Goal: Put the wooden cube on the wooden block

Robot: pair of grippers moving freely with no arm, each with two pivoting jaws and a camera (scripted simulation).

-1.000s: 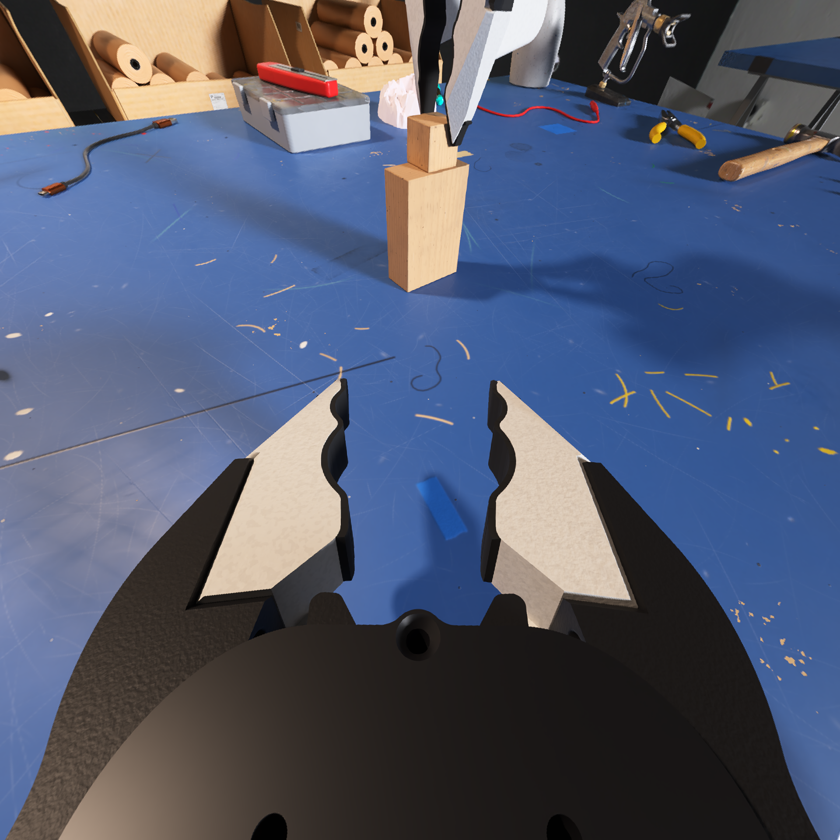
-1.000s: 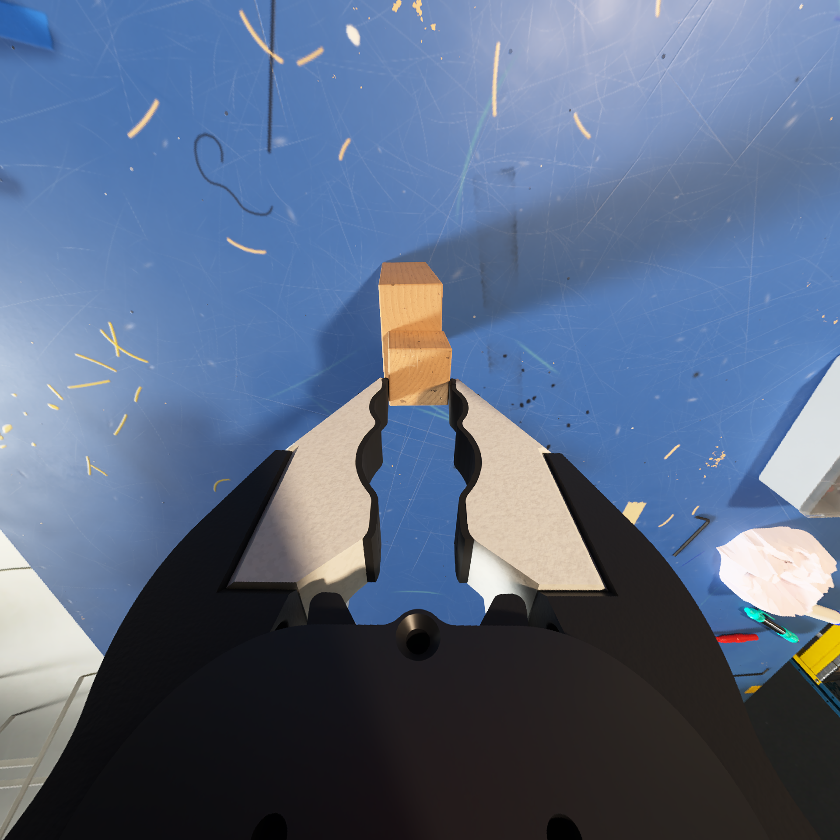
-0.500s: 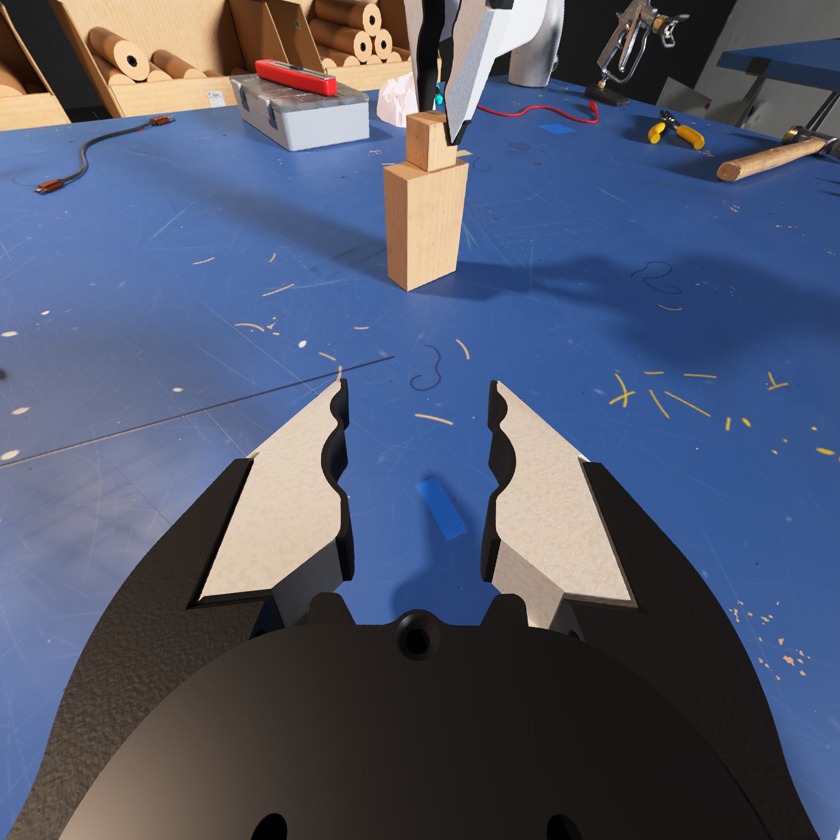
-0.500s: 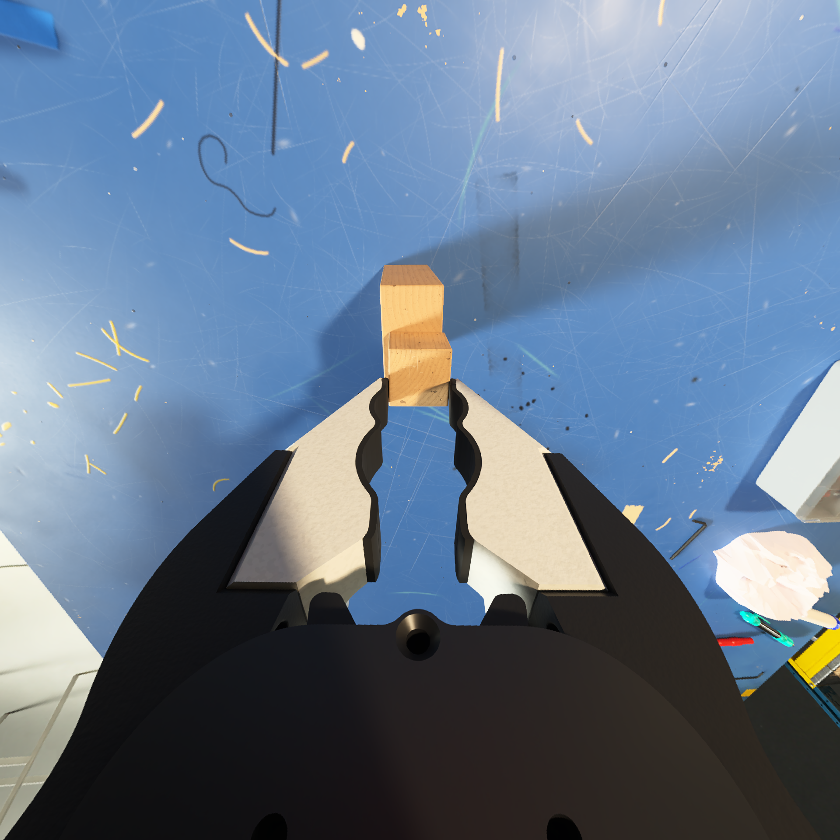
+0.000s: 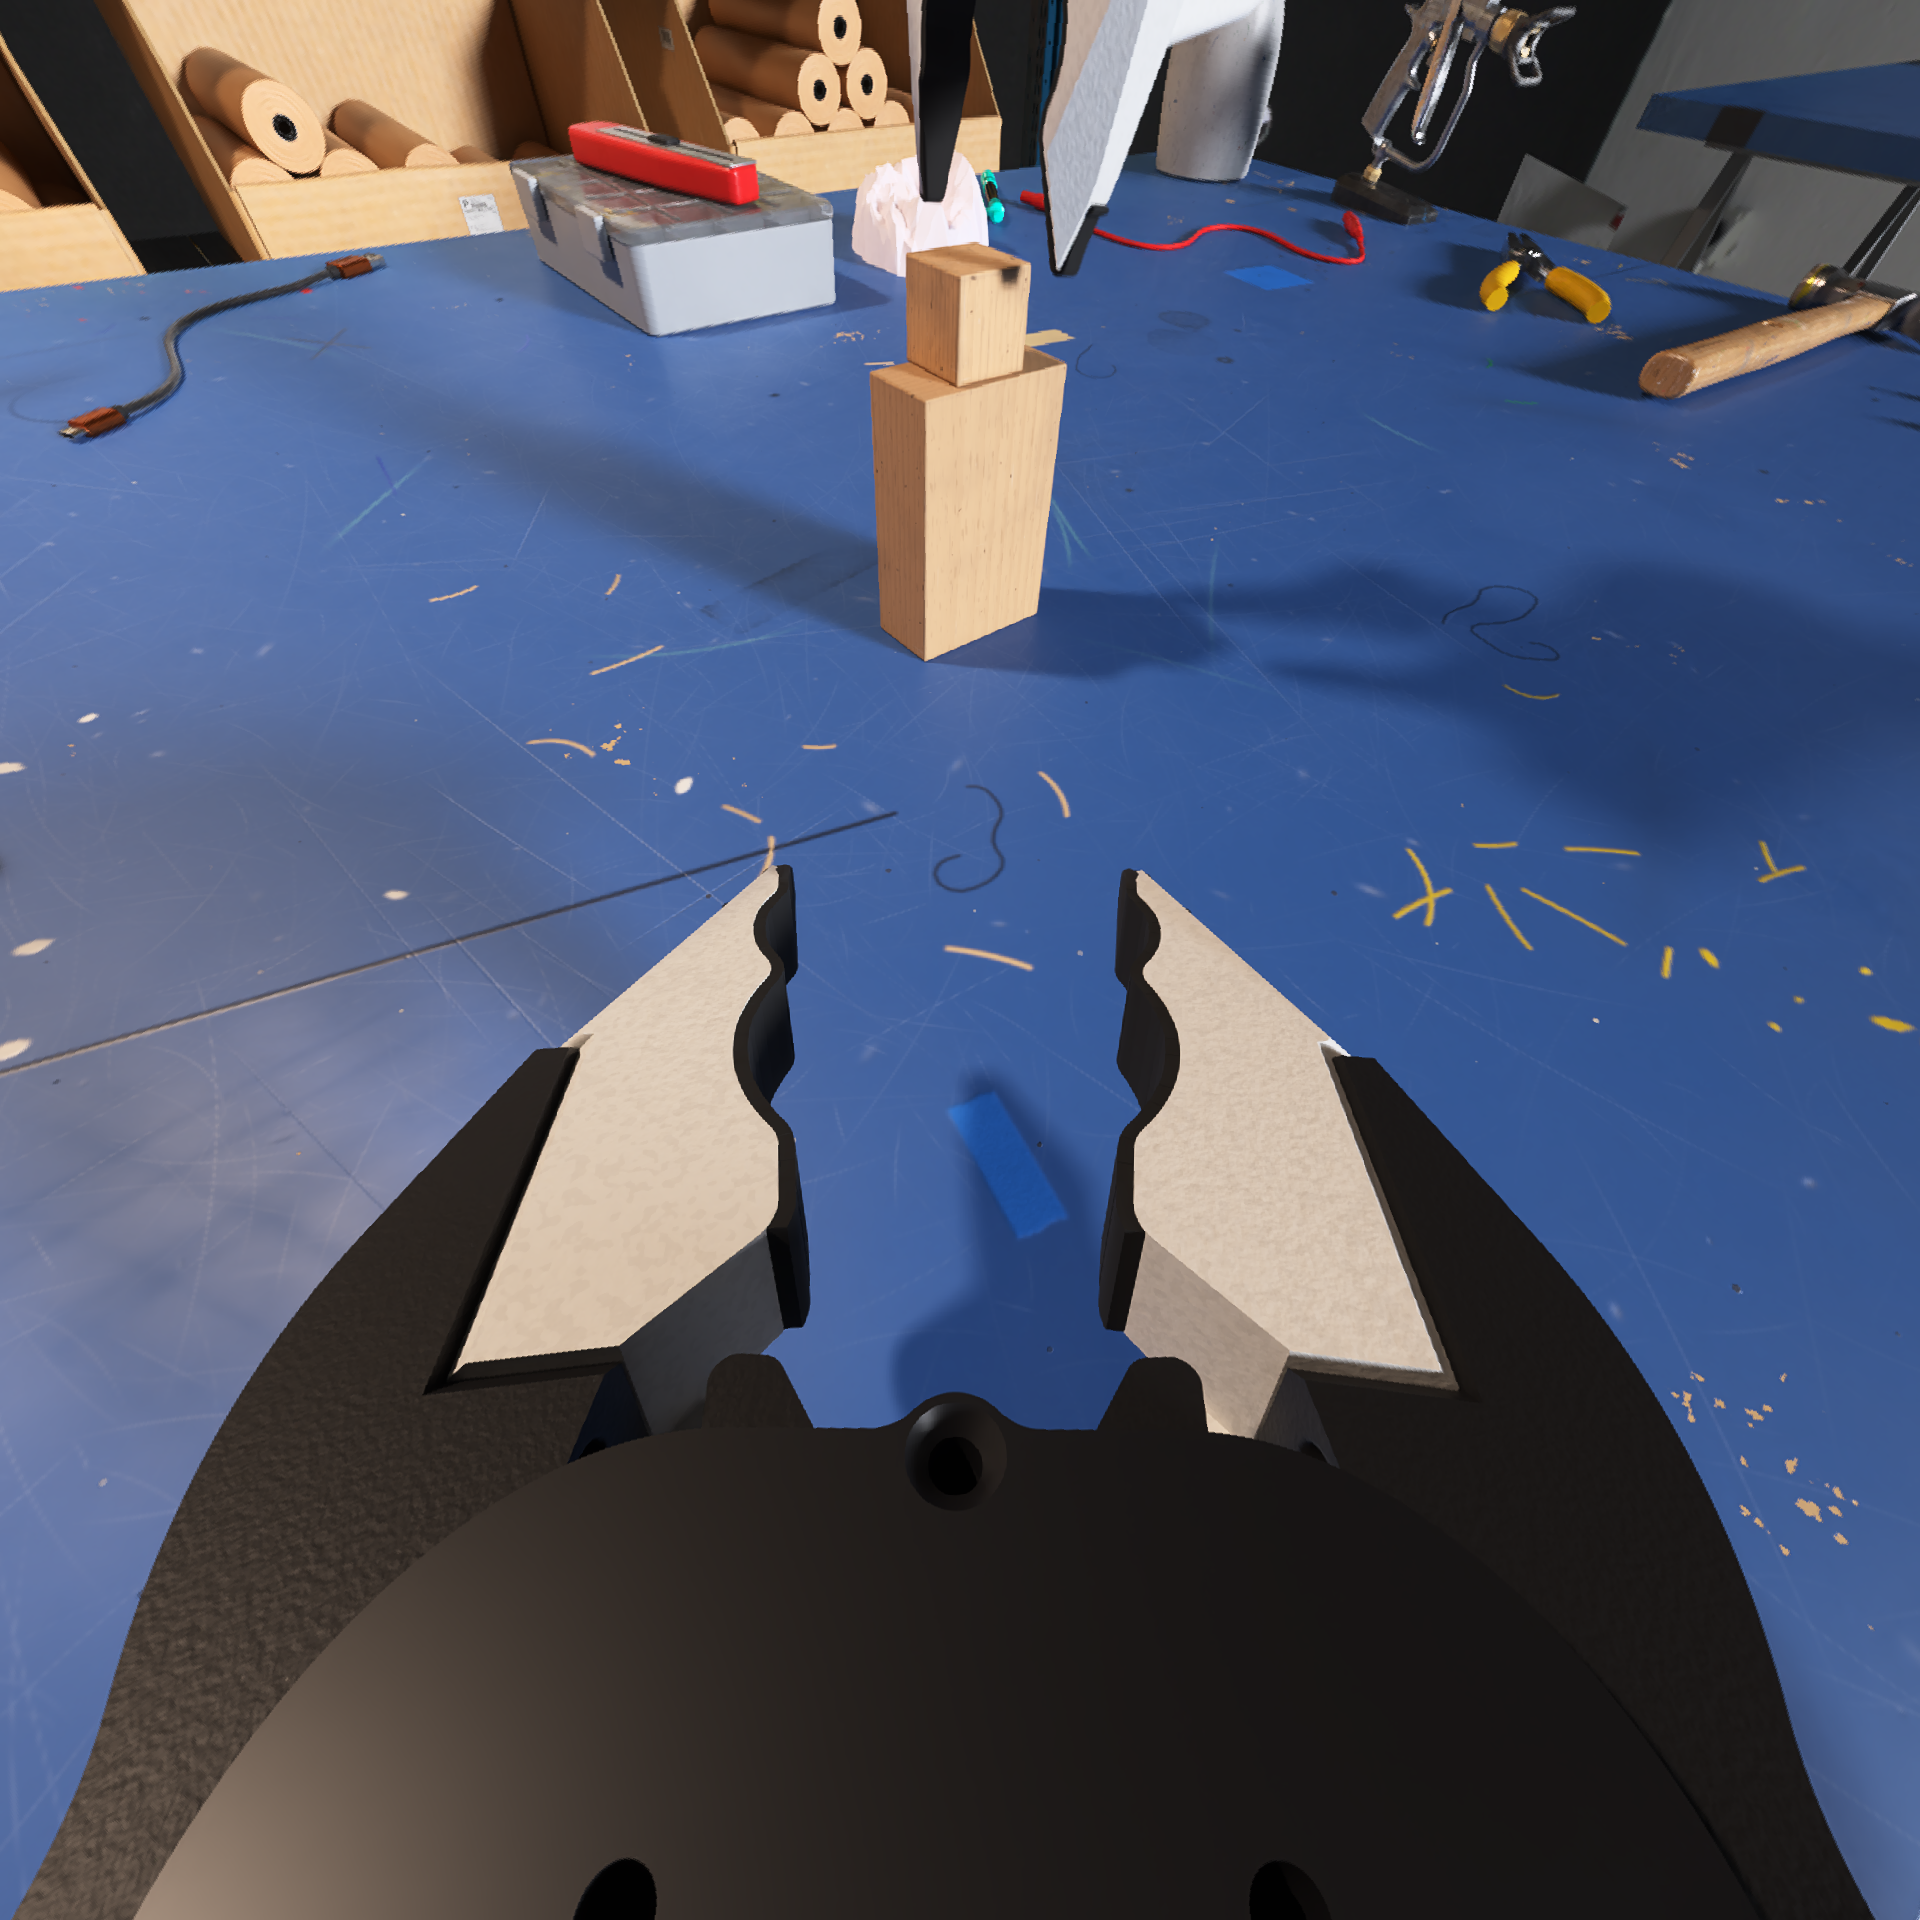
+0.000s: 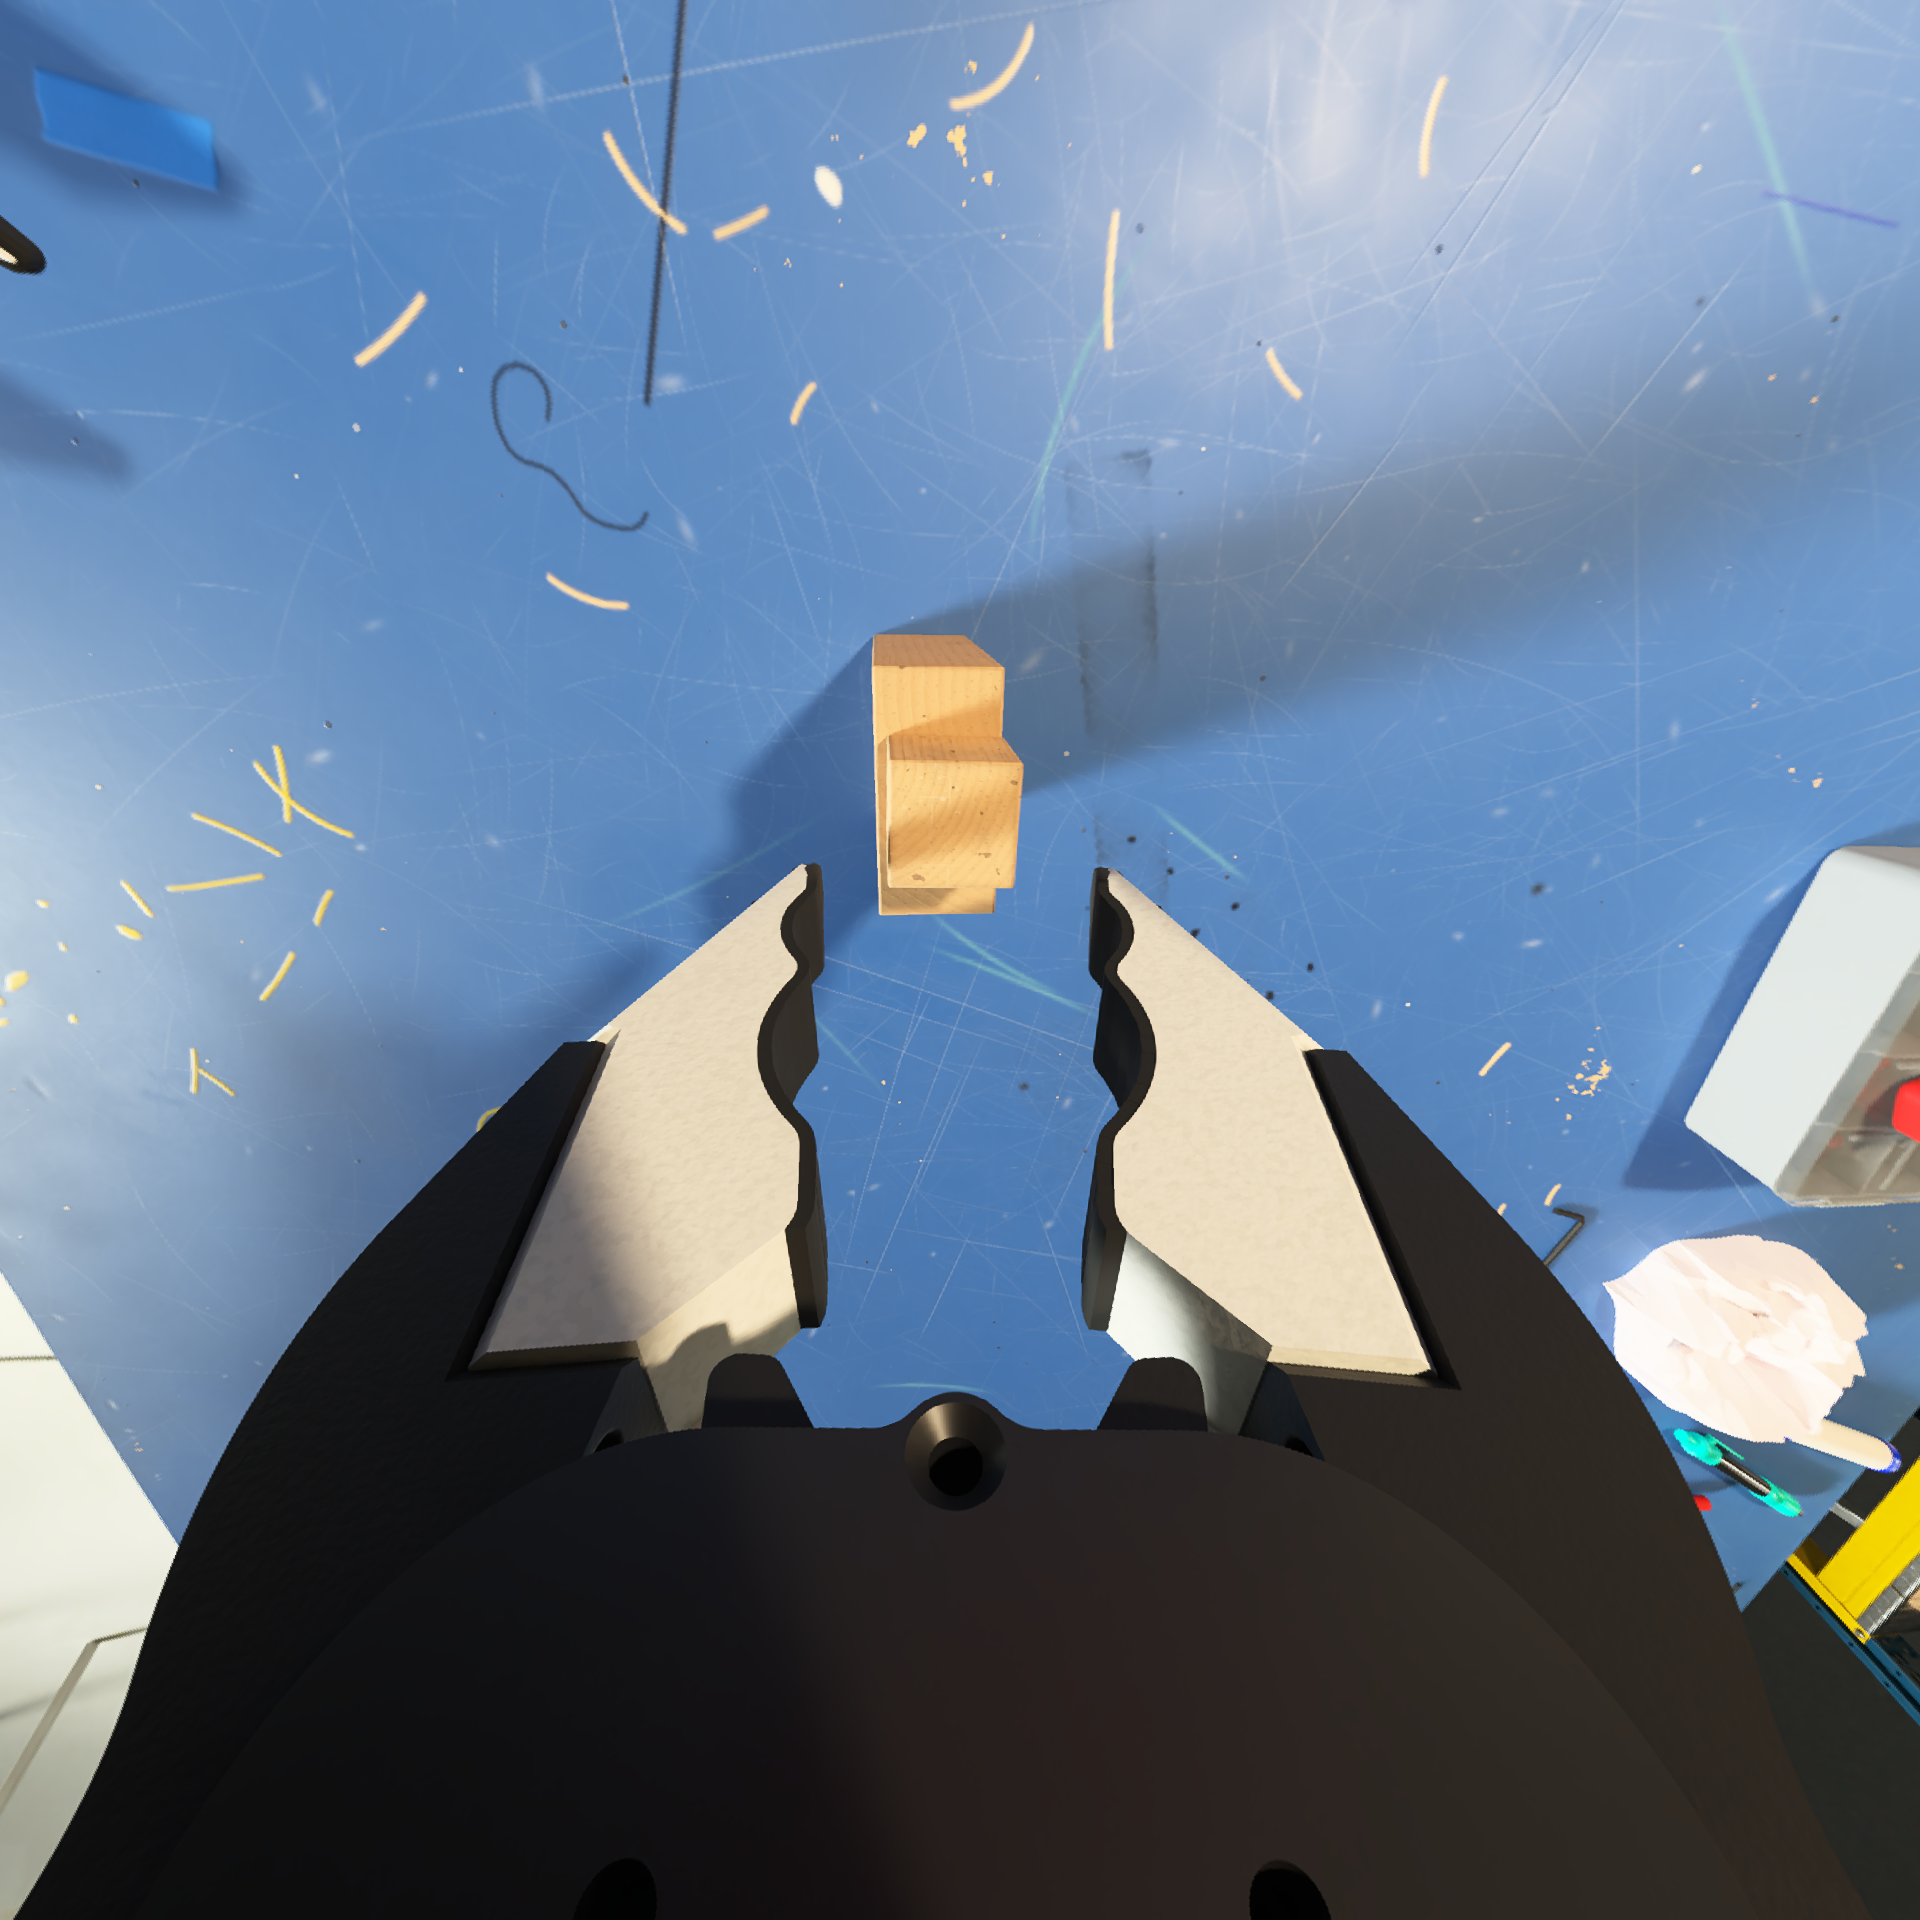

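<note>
The small wooden cube (image 5: 966,312) rests on top of the tall upright wooden block (image 5: 961,509) in the middle of the blue table (image 5: 416,540). From above, the right wrist view shows the cube (image 6: 951,810) on the block (image 6: 935,675). My right gripper (image 6: 954,878) is open just above the cube, jaws apart and clear of it; it also hangs over the stack in the left wrist view (image 5: 1003,234). My left gripper (image 5: 954,883) is open and empty, low over the table, well in front of the block.
A grey case (image 5: 686,244) with a red level (image 5: 665,171) and crumpled white paper (image 5: 920,213) lie behind the block. A red wire (image 5: 1226,234), pliers (image 5: 1548,286) and a hammer (image 5: 1766,338) lie at back right. Cardboard bins with rolls (image 5: 312,135) line the far edge.
My right gripper has opened and let go of the cube, which now stands on the block. It has also risen slightly. My left gripper has not moved.
</note>
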